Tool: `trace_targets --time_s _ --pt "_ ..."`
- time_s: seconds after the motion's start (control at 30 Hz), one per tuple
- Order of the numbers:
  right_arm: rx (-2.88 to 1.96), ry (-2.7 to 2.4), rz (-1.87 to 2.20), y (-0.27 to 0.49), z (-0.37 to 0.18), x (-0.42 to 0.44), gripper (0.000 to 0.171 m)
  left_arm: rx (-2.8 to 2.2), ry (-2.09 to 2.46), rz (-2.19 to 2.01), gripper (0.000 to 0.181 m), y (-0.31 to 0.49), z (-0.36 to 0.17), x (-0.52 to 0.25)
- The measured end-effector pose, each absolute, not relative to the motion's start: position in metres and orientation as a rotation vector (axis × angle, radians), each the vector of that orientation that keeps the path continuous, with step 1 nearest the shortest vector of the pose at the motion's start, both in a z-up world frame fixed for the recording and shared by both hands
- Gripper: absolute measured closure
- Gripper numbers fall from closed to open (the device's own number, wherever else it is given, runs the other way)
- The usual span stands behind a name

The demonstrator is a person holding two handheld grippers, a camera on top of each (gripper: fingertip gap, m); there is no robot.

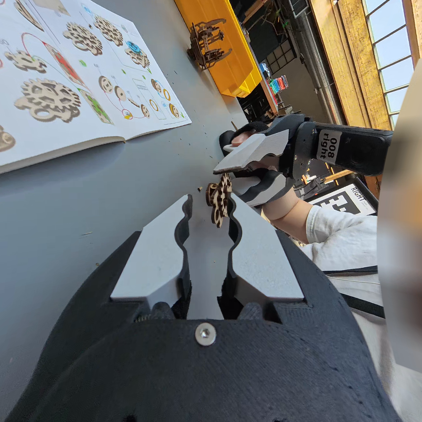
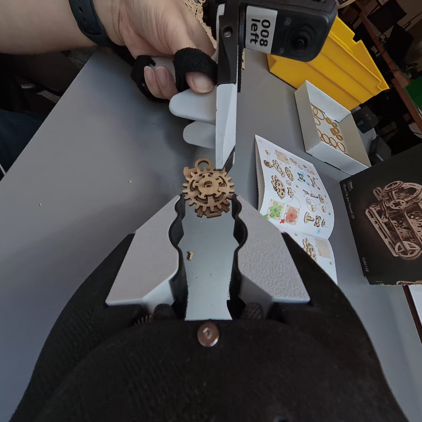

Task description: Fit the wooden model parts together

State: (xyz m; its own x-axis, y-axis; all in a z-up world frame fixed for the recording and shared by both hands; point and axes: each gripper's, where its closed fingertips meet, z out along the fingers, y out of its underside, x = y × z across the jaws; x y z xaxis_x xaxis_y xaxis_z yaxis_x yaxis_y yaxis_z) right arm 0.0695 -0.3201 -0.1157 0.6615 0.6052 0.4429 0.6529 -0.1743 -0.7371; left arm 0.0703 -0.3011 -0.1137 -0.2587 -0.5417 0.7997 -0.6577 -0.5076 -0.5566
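Plywood gear assembly stood on edge on the grey table, the right gripper seemingly pinching its rim, the left gripper spread beside it. Firm support mattered before pressing parts together.
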Motion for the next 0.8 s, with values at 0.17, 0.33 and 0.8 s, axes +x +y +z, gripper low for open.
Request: trace_targets --time_s 0.17,0.33,0.8 --pt "-2.009 -0.878 0.066 -0.315 -0.136 0.082 0.131 1.958 -1.563 1.883 0.153 -0.283 -0.119 0.064" --pt "-2.075 -0.773 0.169 -0.312 -0.143 0.089 0.131 1.983 -1.599 1.848 0.155 -0.282 -0.126 0.061" --pt "-2.108 -0.744 0.226 -0.311 -0.151 0.093 0.129 2.044 -1.671 1.763 0.155 -0.281 -0.137 0.063"
